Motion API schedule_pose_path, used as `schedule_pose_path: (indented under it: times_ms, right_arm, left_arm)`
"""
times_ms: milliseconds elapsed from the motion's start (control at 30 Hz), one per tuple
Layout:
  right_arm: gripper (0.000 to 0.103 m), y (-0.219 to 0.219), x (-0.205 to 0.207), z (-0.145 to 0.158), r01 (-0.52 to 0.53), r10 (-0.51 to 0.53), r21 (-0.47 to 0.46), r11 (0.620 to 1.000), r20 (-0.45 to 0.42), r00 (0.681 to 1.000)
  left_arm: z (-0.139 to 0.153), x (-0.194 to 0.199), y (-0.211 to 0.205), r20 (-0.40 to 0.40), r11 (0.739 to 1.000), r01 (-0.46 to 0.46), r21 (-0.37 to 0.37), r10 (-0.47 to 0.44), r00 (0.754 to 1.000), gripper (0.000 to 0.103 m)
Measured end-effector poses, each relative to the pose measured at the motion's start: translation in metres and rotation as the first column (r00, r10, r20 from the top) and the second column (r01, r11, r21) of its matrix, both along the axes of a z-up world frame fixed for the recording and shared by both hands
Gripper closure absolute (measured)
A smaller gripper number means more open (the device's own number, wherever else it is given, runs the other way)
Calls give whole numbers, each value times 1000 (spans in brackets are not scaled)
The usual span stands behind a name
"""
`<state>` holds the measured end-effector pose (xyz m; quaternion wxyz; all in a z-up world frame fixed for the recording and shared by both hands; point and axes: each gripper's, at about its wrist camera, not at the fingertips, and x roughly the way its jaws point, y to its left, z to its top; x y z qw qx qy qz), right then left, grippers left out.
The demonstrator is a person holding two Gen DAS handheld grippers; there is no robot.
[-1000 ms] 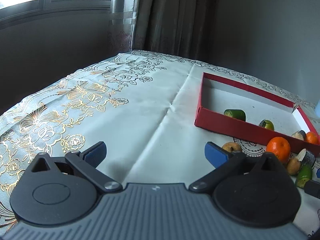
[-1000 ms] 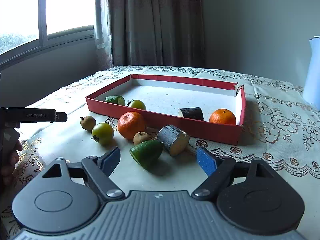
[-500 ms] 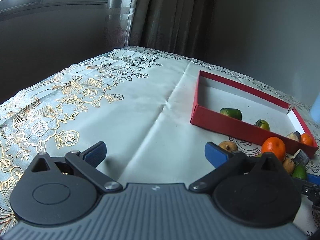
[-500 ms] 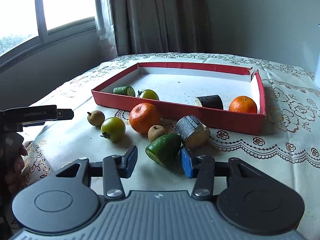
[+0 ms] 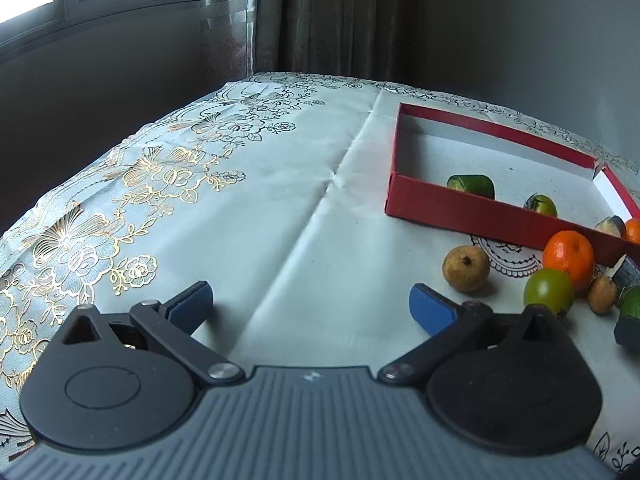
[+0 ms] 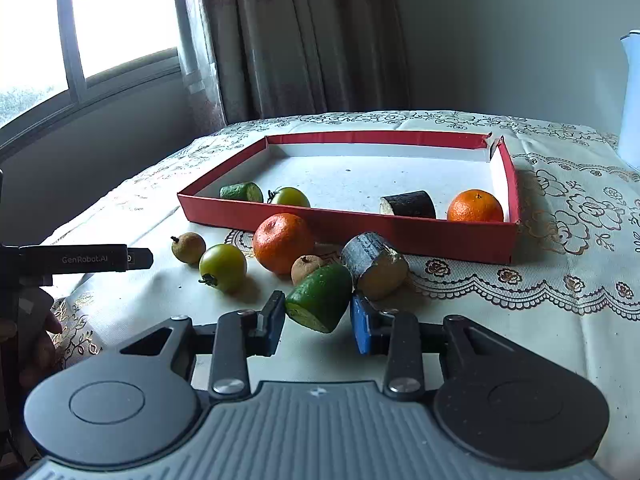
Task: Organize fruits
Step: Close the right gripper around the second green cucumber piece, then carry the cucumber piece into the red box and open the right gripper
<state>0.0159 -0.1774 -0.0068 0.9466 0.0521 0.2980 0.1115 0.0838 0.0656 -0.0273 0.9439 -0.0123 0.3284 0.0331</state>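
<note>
A cut green cucumber piece (image 6: 320, 296) lies on the tablecloth in front of the red tray (image 6: 352, 228). My right gripper (image 6: 318, 320) is closing, and its blue pads touch both sides of the piece. Around it sit an orange (image 6: 283, 242), a green tomato (image 6: 223, 266), two small brown fruits (image 6: 188, 247) and a dark-skinned cut chunk (image 6: 374, 264). The tray holds another cucumber piece (image 6: 241, 192), a tomato (image 6: 290, 197), a dark chunk (image 6: 408, 204) and an orange (image 6: 475, 206). My left gripper (image 5: 312, 304) stands open over bare cloth, left of the brown fruit (image 5: 466, 268).
A white jug (image 6: 632, 100) stands at the far right edge of the table. Curtains and a window lie behind the table. The left device's body (image 6: 100, 258) reaches in from the left of the right wrist view, with a hand below it.
My right jaws have swung in from wide apart to touch the green cucumber piece. The left view has turned slightly, bringing the loose fruits more into sight.
</note>
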Motion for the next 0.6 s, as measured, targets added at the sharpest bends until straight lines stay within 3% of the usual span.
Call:
schedule_pose_path:
  times_ms: [100,400,600]
  right_arm:
    - [69,0,-5,3,-1,0,5,1000,13,1000]
    - [69,-6,-9,27,24,-24,4,1000,96,995]
    - [69,-7,13,41,39,-35,-29,999,122,992]
  left_arm:
    - [-1,0,-5,-3,999,0,33,0,1000,0]
    - [-1,0,-4,-6,1000,-1,29,1,1000,0]
    - [-1,1,-4,-6,1000,-1,26,1,1000,0]
